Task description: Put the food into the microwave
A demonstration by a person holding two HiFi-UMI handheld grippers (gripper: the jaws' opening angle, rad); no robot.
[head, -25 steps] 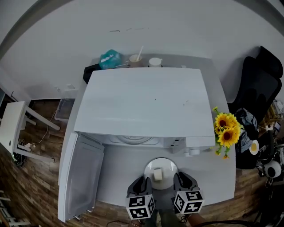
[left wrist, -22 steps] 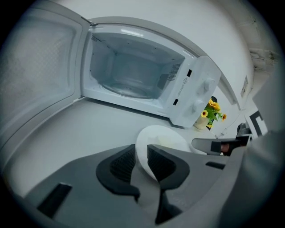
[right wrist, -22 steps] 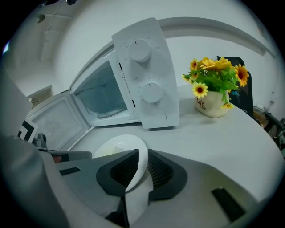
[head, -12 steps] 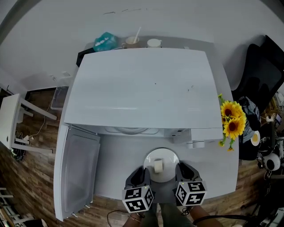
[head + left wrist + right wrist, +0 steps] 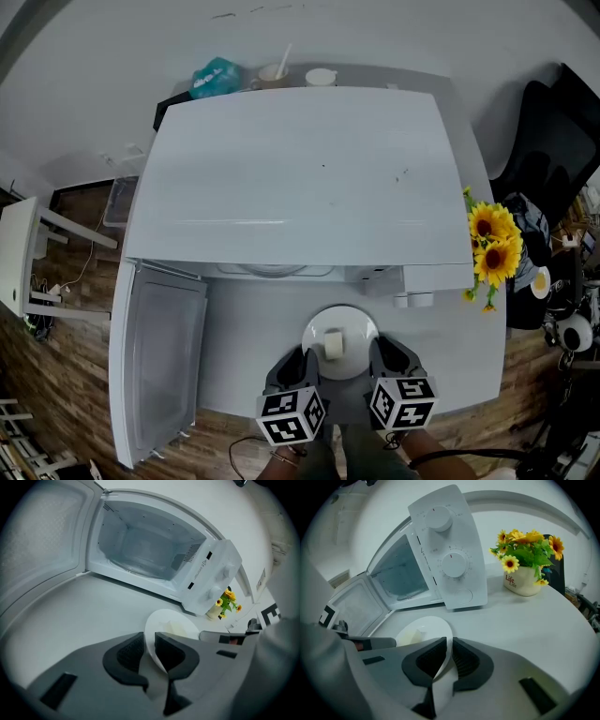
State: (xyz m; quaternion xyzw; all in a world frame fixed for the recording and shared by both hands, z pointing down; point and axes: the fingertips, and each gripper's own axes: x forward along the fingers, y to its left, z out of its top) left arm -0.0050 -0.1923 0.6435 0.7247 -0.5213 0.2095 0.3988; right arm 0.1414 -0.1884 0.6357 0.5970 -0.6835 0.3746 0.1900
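We pinch the plate [image 5: 354,322] rim with left gripper [image 5: 148,645] and right gripper [image 5: 449,655], jaws shut on it, to carry the food [image 5: 333,345] level toward the open microwave [image 5: 300,169].

1. The pale grey rectangular table [image 5: 248,342] carries a white box-shaped microwave oven [image 5: 300,178], its door [image 5: 159,361] swung open at the left.
2. A cream pot of yellow sunflowers [image 5: 493,251] stands just beside the oven's right side.
3. Behind the oven stand a crumpled teal packet [image 5: 213,77], a tan cup [image 5: 273,73] and a white cup [image 5: 320,77].

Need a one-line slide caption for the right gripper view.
Right gripper shut on the plate rim, food aboard, before the open microwave; sunflower pot at right.
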